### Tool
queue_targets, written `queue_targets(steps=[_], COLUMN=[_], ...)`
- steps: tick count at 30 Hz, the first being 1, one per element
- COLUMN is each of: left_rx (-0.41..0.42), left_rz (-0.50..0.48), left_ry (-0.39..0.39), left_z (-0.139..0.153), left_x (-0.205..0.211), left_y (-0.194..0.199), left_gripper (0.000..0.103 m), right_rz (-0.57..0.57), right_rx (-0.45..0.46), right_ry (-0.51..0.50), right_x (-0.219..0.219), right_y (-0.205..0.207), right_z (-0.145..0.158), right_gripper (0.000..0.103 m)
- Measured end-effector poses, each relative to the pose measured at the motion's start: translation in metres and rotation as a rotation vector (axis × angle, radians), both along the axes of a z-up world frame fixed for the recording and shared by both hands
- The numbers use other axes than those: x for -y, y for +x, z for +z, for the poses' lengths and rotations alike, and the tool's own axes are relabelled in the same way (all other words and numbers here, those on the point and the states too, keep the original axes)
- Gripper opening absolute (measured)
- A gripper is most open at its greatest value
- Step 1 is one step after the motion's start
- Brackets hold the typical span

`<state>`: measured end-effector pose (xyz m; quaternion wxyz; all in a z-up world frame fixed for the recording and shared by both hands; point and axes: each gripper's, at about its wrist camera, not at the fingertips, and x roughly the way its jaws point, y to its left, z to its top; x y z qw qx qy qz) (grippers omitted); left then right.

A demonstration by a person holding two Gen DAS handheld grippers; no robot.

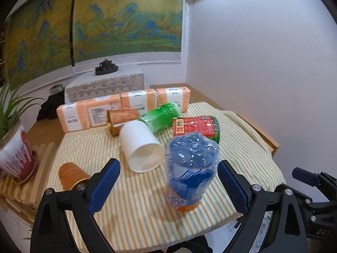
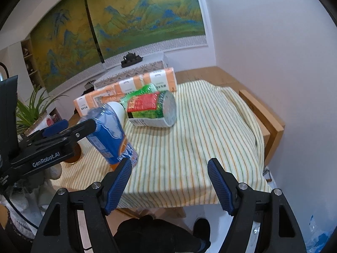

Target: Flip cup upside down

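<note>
A blue cup [image 1: 191,168] wrapped in clear plastic stands tilted on the striped cloth [image 1: 137,215], its orange end down; it looks slightly blurred. My left gripper [image 1: 168,164] is open, with the cup between its blue pads; the right pad [image 1: 231,187] is close to the cup's side and the left pad is well clear. In the right wrist view the same cup [image 2: 109,135] leans beside the left gripper [image 2: 71,126]. My right gripper [image 2: 169,162] is open and holds nothing, over the table's front edge to the right of the cup.
Lying on their sides behind it are a white cup [image 1: 141,145], a green cup [image 1: 162,116], a red-and-green noodle cup [image 1: 195,126] and a gold cup [image 1: 122,120]. An orange cup [image 1: 71,175] lies at the left. Tissue packs [image 1: 94,111] line the back; a potted plant [image 1: 14,151] stands far left.
</note>
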<state>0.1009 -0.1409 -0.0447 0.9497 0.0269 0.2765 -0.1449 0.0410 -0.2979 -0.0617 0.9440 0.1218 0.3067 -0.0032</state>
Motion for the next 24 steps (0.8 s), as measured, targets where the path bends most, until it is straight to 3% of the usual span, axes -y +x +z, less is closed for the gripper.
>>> queue_targets(steps=[6, 9, 24], left_rx=[0.022, 0.037, 0.065], left_rz=[0.039, 0.062, 0.151], left_ry=[-0.039, -0.043, -0.082], left_z=[0.011, 0.015, 0.022], left_x=[-0.025, -0.038, -0.071], left_y=[-0.025, -0.039, -0.078], left_gripper=[0.1, 0.1, 0.102], right_rz=[0.02, 0.029, 0.066], right_rx=[0.079, 0.12, 0.202], right_ry=[-0.064, -0.089, -0.128], right_x=[-0.022, -0.033, -0.065], right_y=[-0.008, -0.011, -0.028], right_z=[0.014, 0.02, 0.033], right_gripper=[0.079, 0.088, 0.093])
